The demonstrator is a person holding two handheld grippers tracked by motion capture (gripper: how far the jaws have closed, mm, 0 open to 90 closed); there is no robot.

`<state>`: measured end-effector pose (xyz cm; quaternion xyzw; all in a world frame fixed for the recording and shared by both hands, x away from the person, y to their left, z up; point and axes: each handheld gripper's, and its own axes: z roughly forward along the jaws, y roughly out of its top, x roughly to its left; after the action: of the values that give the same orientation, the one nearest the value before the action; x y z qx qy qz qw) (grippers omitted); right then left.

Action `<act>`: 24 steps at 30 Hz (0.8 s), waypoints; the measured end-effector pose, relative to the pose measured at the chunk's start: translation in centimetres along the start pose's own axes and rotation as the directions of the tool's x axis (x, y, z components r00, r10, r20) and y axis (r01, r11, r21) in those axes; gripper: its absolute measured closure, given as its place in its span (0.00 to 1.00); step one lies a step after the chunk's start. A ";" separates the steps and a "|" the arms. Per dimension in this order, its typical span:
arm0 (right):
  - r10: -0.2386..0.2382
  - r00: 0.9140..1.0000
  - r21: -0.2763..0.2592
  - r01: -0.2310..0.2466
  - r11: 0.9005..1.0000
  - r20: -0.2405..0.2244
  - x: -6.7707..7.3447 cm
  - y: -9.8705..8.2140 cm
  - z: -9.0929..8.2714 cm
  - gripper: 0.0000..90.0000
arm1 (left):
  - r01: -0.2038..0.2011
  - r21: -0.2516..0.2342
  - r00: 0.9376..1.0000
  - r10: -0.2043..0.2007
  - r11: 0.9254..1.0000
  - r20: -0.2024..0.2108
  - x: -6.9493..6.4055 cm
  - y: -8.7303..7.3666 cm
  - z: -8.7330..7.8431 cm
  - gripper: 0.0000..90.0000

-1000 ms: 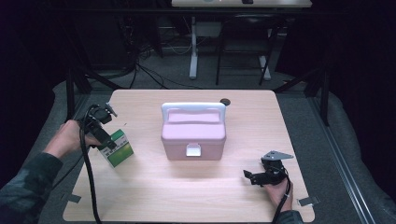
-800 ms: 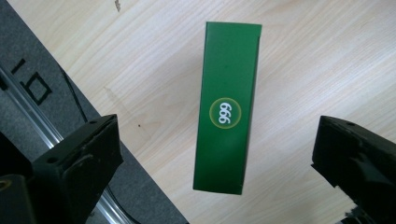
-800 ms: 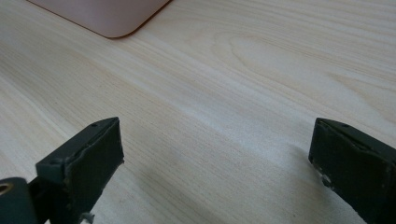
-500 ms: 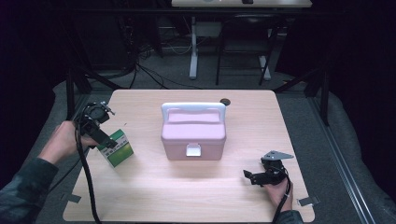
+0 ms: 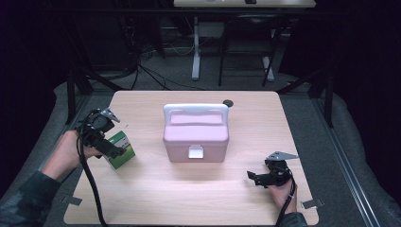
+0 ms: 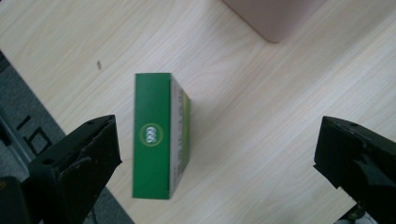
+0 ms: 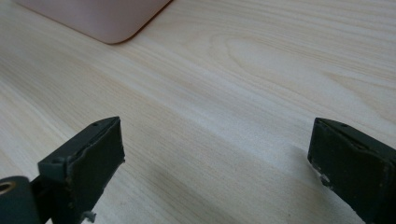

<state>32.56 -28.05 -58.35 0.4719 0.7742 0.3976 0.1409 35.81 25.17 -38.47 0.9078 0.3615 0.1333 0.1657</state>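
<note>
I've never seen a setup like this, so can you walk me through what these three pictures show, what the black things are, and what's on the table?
There is no robot arm here: a person sits at a wooden table and holds a two-jaw gripper in each hand. The wide picture comes from a fixed camera above the table. The other two come from cameras riding on the grippers, looking along their black jaws. The left gripper hangs above a small green box, jaws wide apart around it, not touching, so nothing is held. The right gripper rests low over bare wood, also open. In the middle stands a closed pink case with a white handle. Behind it lies a small dark round thing, too small to identify.
</note>
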 end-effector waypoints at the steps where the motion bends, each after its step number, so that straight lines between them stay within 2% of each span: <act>1: 0.000 1.000 0.000 0.000 1.000 0.000 0.0 0.0 0.0 0.03 | 0.000 -0.012 1.000 0.000 1.000 0.001 -0.2 0.0 0.1 0.00; 5: 0.009 1.000 -0.007 -0.009 1.000 0.005 0.2 0.7 -0.4 0.04 | -0.011 -0.043 1.000 0.012 0.999 0.011 -1.2 0.1 0.2 0.00; 10: -0.025 1.000 -0.005 0.025 1.000 -0.006 1.1 2.6 -1.2 0.05 | -0.019 -0.069 1.000 0.020 0.997 0.017 -2.1 0.1 0.6 0.01; 12: -0.045 0.999 -0.015 0.045 0.999 -0.009 1.6 3.5 -1.6 0.05 | -0.003 -0.088 0.999 0.006 0.996 0.040 -2.7 0.0 1.0 0.01; 15: -0.062 0.998 -0.029 0.061 0.998 -0.019 2.3 4.9 -2.1 0.06 | -0.003 -0.103 1.000 0.006 0.995 0.026 -3.4 0.1 1.4 0.01; 19: -0.092 0.994 -0.035 0.090 0.995 -0.051 3.2 6.7 -2.7 0.06 | 0.006 -0.130 0.999 -0.002 0.992 0.036 -3.9 0.0 2.0 0.01; 24: -0.126 0.990 -0.034 0.124 0.992 -0.063 4.1 8.4 -3.3 0.05 | 0.005 -0.147 0.999 0.001 0.989 0.036 -4.6 0.0 2.7 0.01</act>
<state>33.74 -24.16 -49.28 0.4072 0.8003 0.4146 0.1475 33.60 21.42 -41.52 0.8950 0.3486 0.1432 0.2387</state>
